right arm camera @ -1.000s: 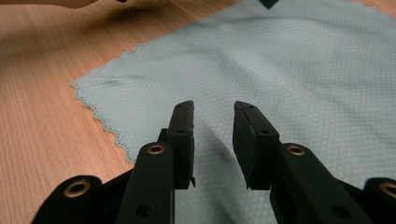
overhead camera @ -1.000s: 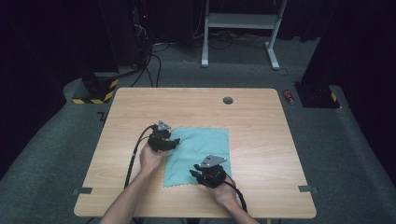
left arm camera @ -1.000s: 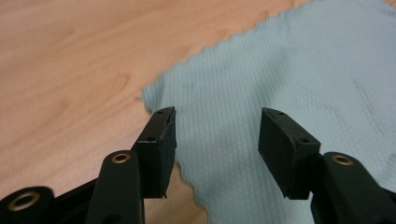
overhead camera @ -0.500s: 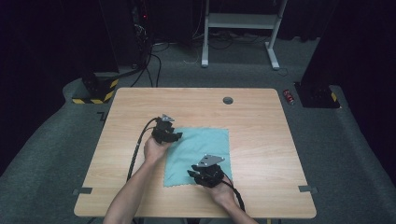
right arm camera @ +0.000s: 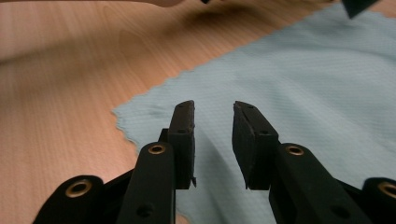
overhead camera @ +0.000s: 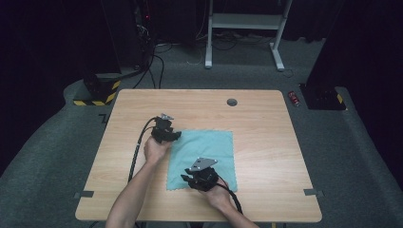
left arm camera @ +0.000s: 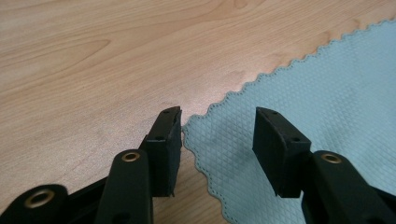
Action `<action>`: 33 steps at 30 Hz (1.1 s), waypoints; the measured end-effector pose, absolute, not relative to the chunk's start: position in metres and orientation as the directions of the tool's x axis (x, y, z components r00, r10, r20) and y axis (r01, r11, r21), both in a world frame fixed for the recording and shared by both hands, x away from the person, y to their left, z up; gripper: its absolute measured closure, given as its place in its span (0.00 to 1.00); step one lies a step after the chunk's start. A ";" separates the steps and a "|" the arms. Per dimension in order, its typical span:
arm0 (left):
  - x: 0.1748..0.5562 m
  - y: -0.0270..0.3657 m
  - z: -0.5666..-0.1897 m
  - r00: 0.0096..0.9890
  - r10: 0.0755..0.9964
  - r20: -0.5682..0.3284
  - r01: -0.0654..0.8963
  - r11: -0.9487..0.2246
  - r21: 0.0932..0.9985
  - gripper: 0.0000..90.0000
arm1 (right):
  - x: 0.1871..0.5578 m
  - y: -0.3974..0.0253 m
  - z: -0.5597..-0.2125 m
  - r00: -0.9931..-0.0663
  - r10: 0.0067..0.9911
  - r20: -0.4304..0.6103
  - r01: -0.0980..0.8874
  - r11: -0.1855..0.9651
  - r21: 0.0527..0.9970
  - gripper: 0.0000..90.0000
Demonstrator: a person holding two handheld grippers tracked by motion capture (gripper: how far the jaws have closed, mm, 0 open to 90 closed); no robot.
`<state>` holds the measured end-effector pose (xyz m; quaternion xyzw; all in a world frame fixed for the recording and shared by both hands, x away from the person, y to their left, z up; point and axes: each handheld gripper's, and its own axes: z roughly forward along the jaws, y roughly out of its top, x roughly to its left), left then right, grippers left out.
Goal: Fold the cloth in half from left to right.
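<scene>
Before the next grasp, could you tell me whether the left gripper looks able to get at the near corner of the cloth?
Probably yes: the left gripper is open, its jaws straddling the corner of the light blue cloth, with only bare table around it.

A light blue-green cloth point(overhead camera: 203, 154) with a fine diamond weave and scalloped edges lies spread flat on the counter point(overhead camera: 266, 142), near its front middle, one corner slightly rippled.

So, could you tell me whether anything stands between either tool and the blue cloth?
Nothing visible does. The left tool sits open right at a corner of the blue cloth, and the right tool is open over its near edge.
</scene>
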<state>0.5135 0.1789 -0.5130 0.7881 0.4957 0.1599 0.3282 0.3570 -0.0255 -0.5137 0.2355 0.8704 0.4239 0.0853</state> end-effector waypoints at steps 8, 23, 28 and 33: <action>0.513 0.175 -0.514 0.458 0.889 -0.028 0.661 -0.319 0.679 0.64 | 0.344 -0.001 -0.518 -0.911 0.411 0.030 0.285 0.578 0.764 0.76; 0.512 0.170 -0.513 0.482 0.876 -0.031 0.655 -0.337 0.677 0.89 | 0.329 0.026 -0.525 -0.935 0.352 -0.043 0.210 0.646 0.733 0.77; 0.514 0.169 -0.512 0.491 0.869 -0.050 0.662 -0.336 0.670 0.99 | 0.327 0.028 -0.523 -0.939 0.336 -0.076 0.179 0.664 0.726 0.92; 0.518 0.169 -0.510 0.489 0.870 -0.070 0.685 -0.332 0.648 1.00 | 0.328 0.028 -0.523 -0.929 0.364 -0.062 0.209 0.658 0.723 0.99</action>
